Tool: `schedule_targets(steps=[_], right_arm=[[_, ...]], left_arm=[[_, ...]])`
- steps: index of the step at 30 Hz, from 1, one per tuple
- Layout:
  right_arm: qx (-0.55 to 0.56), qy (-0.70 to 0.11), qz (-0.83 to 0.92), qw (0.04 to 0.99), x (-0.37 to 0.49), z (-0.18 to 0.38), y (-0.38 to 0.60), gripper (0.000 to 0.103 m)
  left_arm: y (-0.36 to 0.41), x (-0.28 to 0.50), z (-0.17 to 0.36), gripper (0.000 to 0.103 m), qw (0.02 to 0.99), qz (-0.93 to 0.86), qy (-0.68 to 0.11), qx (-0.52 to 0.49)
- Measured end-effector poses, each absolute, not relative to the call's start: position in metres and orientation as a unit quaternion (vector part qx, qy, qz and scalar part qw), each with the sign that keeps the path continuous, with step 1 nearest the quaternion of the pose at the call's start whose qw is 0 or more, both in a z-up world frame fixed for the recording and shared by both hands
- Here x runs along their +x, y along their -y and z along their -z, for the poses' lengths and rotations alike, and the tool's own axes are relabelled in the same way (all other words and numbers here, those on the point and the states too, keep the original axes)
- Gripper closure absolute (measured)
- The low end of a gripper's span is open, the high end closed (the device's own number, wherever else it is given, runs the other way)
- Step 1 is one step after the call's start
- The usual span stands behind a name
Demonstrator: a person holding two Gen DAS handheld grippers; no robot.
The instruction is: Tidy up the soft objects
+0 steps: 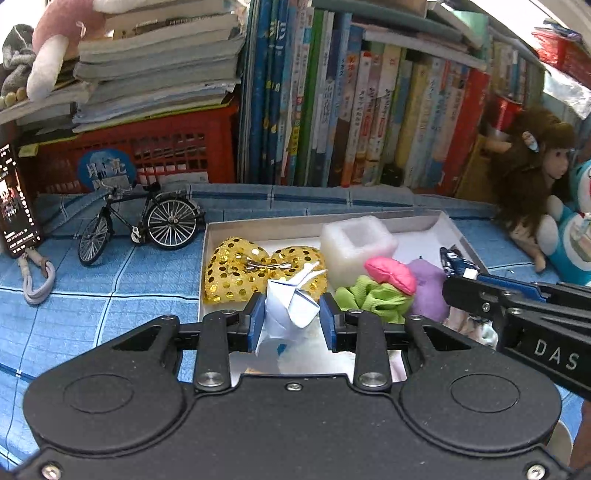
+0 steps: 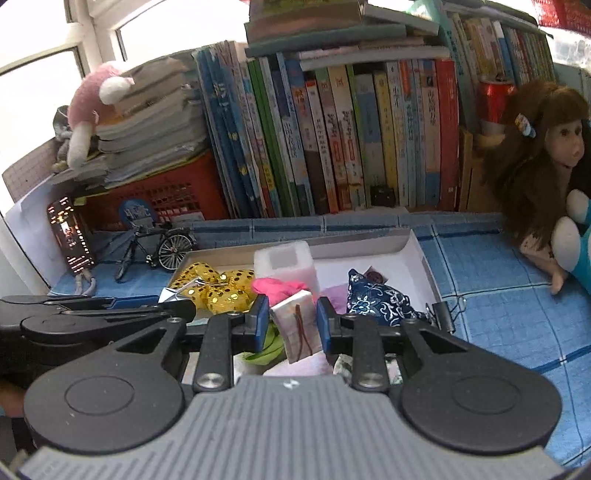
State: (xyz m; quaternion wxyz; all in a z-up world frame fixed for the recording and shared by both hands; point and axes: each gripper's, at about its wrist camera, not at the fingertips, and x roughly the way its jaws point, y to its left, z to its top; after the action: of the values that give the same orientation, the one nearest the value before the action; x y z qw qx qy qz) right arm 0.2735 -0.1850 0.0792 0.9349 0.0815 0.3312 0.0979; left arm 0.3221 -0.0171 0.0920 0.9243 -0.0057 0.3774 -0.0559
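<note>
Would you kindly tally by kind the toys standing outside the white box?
Plush toys: 2, a pink plush and a blue plush
Doll: 1
Model bicycle: 1
Total: 4
The grey bundle beside the pink plush is unclear, so it is not counted.

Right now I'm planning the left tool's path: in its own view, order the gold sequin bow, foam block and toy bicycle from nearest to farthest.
1. gold sequin bow, just ahead, in the box's left part.
2. foam block, behind it, to the right.
3. toy bicycle, outside the box, far left.
</note>
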Motion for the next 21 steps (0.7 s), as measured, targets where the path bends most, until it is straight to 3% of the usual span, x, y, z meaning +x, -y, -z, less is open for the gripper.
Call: schedule_targets(steps=[2,3,5,10,16,21], right_arm=[[0.079,-0.332,-0.095,0.935,0.276,-0.077,0.184,0.062],[0.08,-0.33,-0.092,0.936,0.276,-0.077,0.184,0.046],[0.085,-0.322,-0.096,0.938,0.274,-0.079,0.185,0.038],[0.084,-0.301,-0.098,0.945,0.26,-0.091,0.189,0.035],[0.063,-0.252,-0.102,0.96,0.222,-0.113,0.193,0.024],[0.035,-0.215,-0.102,0.971,0.183,-0.128,0.191,0.018]], left_arm=[[0.017,0.325,-0.09,0.068,0.923,0.057,-0.381,-0.009],[0.017,0.325,-0.089,0.06,0.923,0.057,-0.38,-0.011],[0.017,0.321,-0.091,0.049,0.925,0.057,-0.374,-0.006],[0.019,0.306,-0.103,0.029,0.933,0.056,-0.355,0.014],[0.013,0.273,-0.125,0.019,0.943,0.071,-0.324,0.011],[0.012,0.23,-0.14,0.016,0.951,0.085,-0.294,0.033]])
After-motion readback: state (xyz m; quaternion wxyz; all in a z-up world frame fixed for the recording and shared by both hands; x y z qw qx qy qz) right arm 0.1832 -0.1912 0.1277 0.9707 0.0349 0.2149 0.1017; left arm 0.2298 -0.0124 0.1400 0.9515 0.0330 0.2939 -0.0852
